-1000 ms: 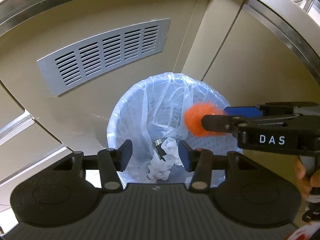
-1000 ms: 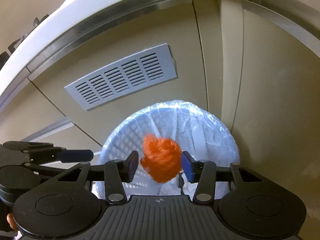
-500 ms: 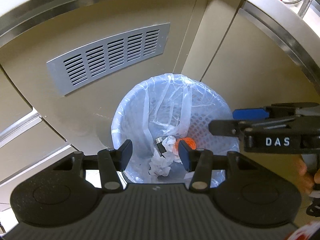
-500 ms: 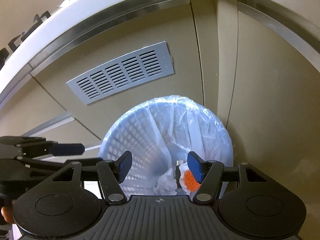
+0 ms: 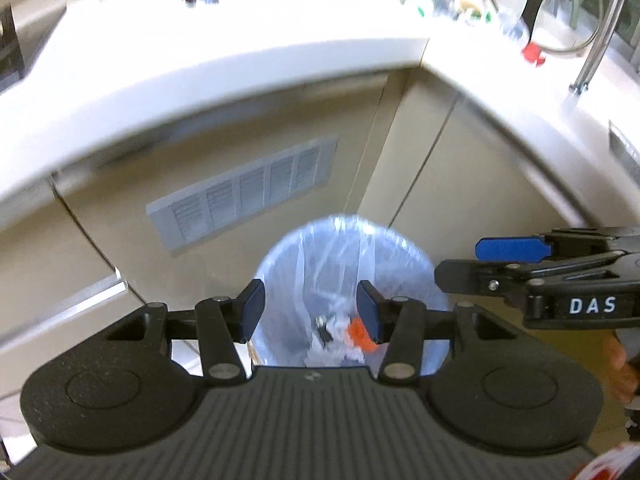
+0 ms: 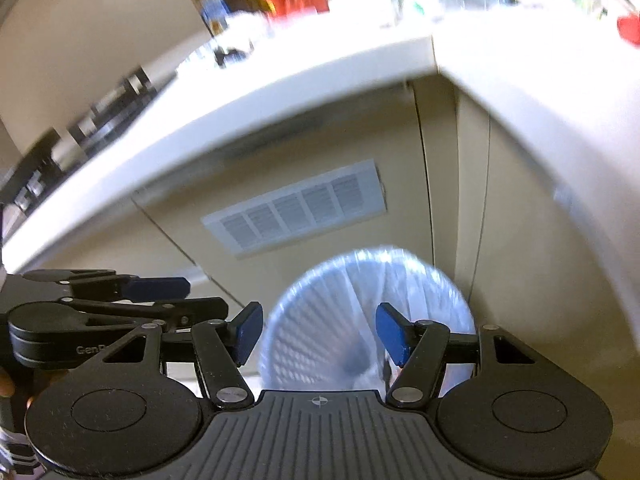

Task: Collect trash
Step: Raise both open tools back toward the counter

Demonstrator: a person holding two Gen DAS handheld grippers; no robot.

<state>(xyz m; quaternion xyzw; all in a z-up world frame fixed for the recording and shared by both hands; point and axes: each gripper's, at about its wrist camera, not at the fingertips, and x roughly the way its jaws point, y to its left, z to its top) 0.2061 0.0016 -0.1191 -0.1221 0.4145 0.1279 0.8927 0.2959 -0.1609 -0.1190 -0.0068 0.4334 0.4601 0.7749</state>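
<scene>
Below the corner of the white desk (image 5: 240,68) stands a pale blue mesh trash bin (image 5: 416,264), lined with a clear plastic bag (image 5: 344,256) and set on the floor against the beige cabinet fronts. Behind the bin, a grey louvred vent (image 5: 244,196) is fixed on the cabinet panel. Down at the bottom of the bin lies an orange ball of trash (image 5: 358,330), resting beside crumpled white paper (image 5: 332,348) and a small dark piece that is too small to name.

Above the bin, the left gripper (image 5: 310,312) hangs with its jaws released and parted, nothing between the blue pads (image 5: 366,310); the bin's contents show through the gap. Beside it, over the bin's right edge as the left wrist camera sees it, the right gripper (image 6: 318,334) also has its jaws released, spread apart and empty. In its own view the bin (image 6: 320,320) fills the gap between them, though the picture is blurred and the orange trash cannot be made out there. The left gripper shows at the lower left of that view, next to the bin's rim.

Up on the desk, far above the bin, sit blurred bottles and packets, and a curved metal tap (image 5: 600,40).
</scene>
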